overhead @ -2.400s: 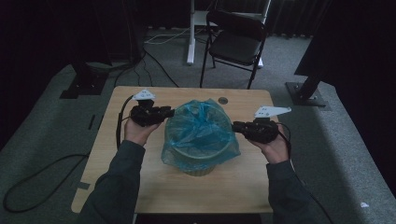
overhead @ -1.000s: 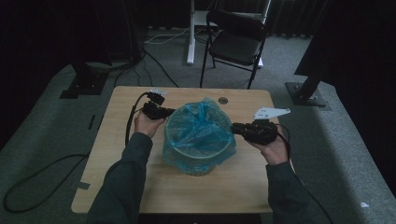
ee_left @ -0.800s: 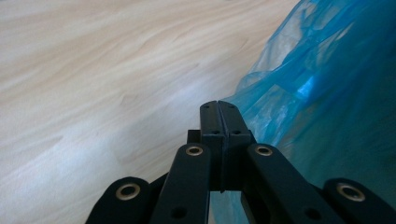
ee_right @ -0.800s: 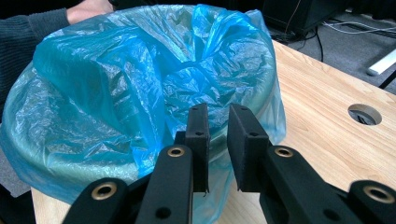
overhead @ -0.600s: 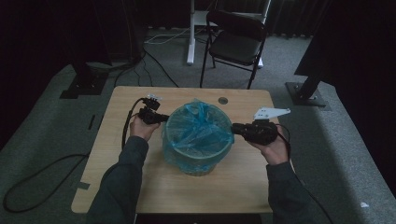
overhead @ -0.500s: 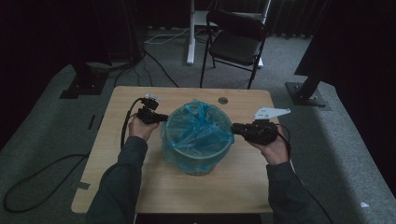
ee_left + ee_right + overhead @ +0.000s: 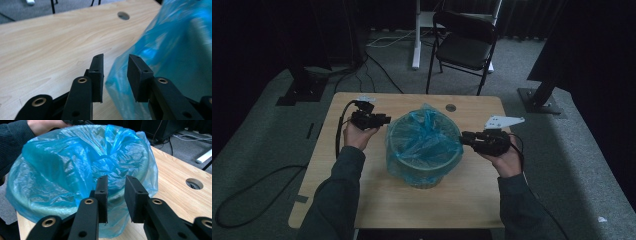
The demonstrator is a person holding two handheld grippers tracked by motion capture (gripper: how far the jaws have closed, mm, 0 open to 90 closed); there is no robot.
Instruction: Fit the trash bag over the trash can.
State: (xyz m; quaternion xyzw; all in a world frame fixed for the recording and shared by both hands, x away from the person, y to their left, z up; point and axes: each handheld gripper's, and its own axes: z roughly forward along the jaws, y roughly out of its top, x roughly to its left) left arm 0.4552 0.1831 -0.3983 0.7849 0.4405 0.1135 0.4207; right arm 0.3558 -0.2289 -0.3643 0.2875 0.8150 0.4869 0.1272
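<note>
I am working at a pale wooden counter (image 7: 362,200) with a round bin (image 7: 424,172) standing near its middle, lined with a blue plastic bag (image 7: 424,142) whose edge is folded out over the rim and whose slack film bunches up inside toward the far side. My left claw (image 7: 384,119) sits just off the bin's left side and my right claw (image 7: 464,140) at its right rim. The left claw has just been opening, and in the left gripper view its jaws stand spread with a fold of bag (image 7: 160,65) lying loosely in front of them, not pinched. The right claw (image 7: 116,182) has been opening too; its jaws are apart, level with the rim, with film behind the gap and nothing gripped. I judge the step in hand to be seating the bag around the rim. To do it well, I would take one thin fold at a time, draw it down evenly on both sides, and avoid tugging hard enough to tip the bin or tear the film. The high view gives both hands and the whole bin; the left gripper view brings out the cable hole (image 7: 123,15) in the counter, and the right gripper view the crumpled inner film and the sleeve (image 7: 11,137) of my other arm beyond the bin.
</note>
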